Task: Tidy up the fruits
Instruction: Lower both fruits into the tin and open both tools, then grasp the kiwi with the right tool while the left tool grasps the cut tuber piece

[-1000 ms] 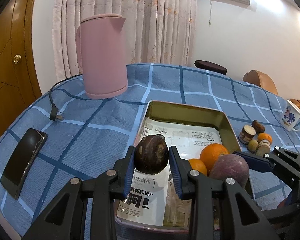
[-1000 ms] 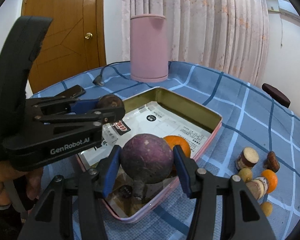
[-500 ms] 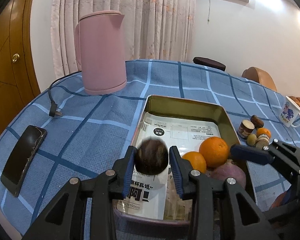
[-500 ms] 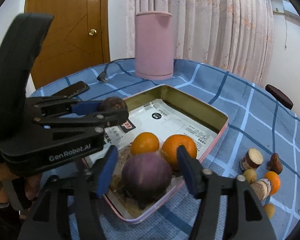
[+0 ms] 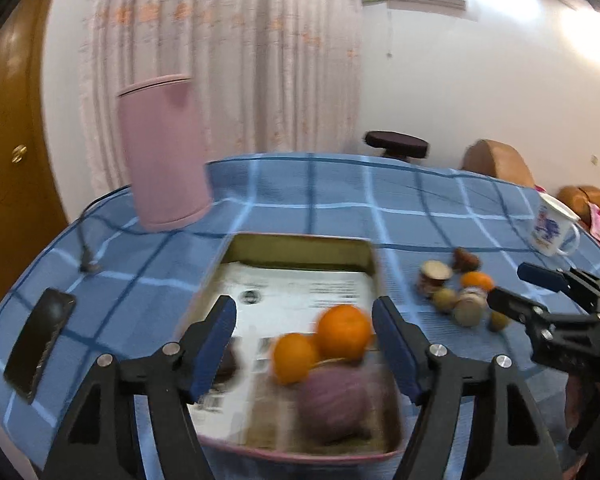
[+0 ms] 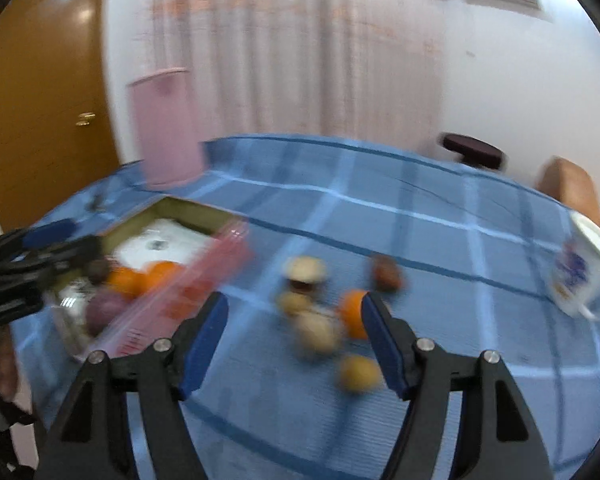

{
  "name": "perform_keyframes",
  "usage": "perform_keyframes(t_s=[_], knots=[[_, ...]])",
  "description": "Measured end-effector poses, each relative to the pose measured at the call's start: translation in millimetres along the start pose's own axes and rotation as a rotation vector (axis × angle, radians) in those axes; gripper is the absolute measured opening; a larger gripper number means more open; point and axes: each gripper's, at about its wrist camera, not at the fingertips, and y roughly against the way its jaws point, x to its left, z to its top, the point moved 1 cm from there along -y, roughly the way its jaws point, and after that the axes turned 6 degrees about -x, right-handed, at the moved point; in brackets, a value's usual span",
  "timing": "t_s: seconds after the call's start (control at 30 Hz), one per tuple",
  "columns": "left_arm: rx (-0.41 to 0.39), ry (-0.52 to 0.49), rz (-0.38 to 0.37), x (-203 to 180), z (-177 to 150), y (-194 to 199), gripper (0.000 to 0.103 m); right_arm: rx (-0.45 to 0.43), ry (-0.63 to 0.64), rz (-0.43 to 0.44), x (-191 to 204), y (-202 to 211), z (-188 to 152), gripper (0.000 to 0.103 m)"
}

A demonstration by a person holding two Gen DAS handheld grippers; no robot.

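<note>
Left tool: spread wide, jaws just opened, nothing pinched; blue pads on either side of the tin tray. Inside the tray, on printed paper: two oranges touching each other, a purple round fruit just near of them, a dark round fruit blurred beside the left pad, apart from it.

Right tool: also spread, jaws lately opened further, nothing between the pads; over the blue checked surface, right of the tray. Between its pads, lying loose on the cloth: a cluster of small fruits, among them an orange one, a yellowish one nearest, a brown one farthest. All blurred, kinds hard to tell.

Pink kettle far left behind the tray. Dark phone at near left. White mug at right edge, well apart from the fruit.
</note>
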Motion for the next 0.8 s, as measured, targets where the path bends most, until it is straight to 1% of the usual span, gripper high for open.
perform_keyframes(t_s=[0.1, 0.23, 0.3, 0.4, 0.47, 0.53, 0.57, 0.6, 0.7, 0.8], knots=[[0.007, -0.037, -0.042, -25, 2, -6, 0.072, 0.041, -0.032, -0.044, -23, -3, -6, 0.072], [0.015, -0.080, -0.083, -52, 4, -13, 0.072, 0.082, -0.042, -0.023, -29, -7, -12, 0.070], [0.019, -0.092, -0.090, -60, 5, -15, 0.072, 0.107, -0.042, 0.010, -26, -11, -15, 0.061], [0.028, -0.098, -0.098, -67, 5, -18, 0.072, 0.137, -0.035, 0.028, -22, -17, -18, 0.053], [0.038, -0.097, -0.101, -70, 4, -20, 0.072, 0.166, -0.034, 0.027, -22, -23, -19, 0.050], [0.045, -0.094, -0.114, -74, 4, -22, 0.072, 0.200, -0.043, 0.044, -23, -30, -22, 0.043], [0.049, -0.098, -0.119, -77, 4, -23, 0.072, 0.212, -0.047, 0.052, -23, -32, -23, 0.036], [0.051, -0.103, -0.120, -80, 3, -24, 0.072, 0.215, -0.048, 0.062, -23, -32, -23, 0.033], [0.059, -0.111, -0.137, -88, 4, -29, 0.072, 0.189, -0.049, 0.055, -25, -26, -23, 0.033], [0.072, -0.122, -0.158, -98, 4, -35, 0.072, 0.158, -0.051, -0.001, -35, -18, -21, 0.033]])
